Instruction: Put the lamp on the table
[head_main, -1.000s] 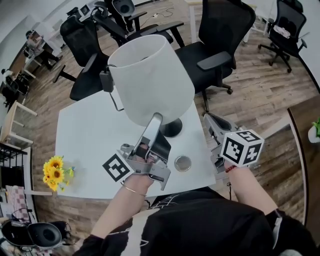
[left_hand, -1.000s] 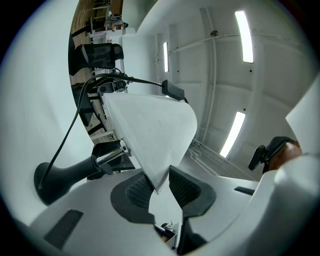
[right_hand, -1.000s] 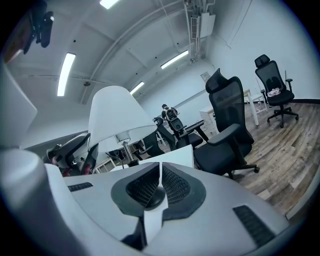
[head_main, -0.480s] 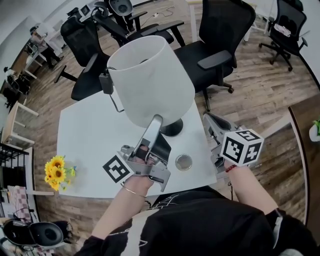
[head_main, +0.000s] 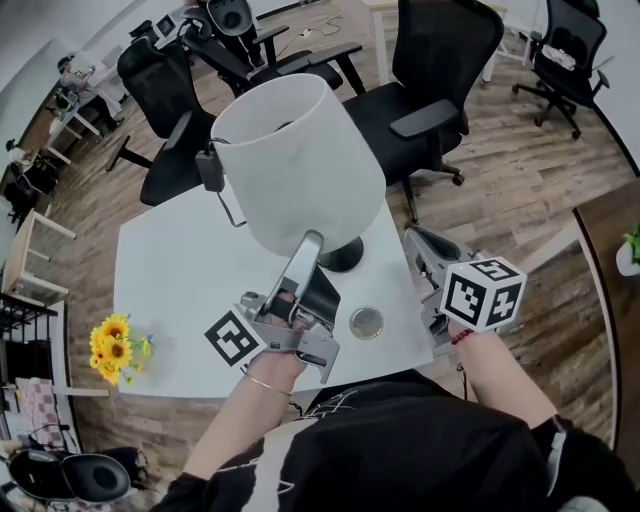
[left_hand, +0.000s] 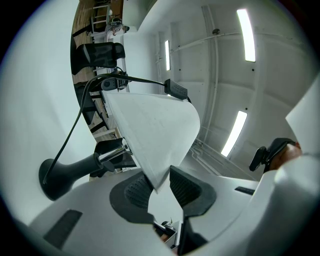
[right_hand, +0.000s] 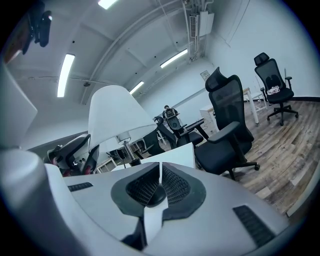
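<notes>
Lamp (head_main: 300, 150): on table (head_main: 170, 270), at 12 o'clock
Left gripper (head_main: 312, 242): jaws just been opening, shade rim (left_hand: 150, 150) loose between
Right gripper (right_hand: 159, 182): jaws closed together, empty
Risk: jaw snags rim, lamp tips (top-heavy)

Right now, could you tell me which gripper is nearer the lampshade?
Left: the left gripper, jaws just opening, straddles the lampshade rim; the right gripper sits shut beside the table.

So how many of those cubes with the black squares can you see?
2. One cube is low in the middle, over the table's near edge. The other cube is further right, by the table's right edge. I see none hidden.
</notes>
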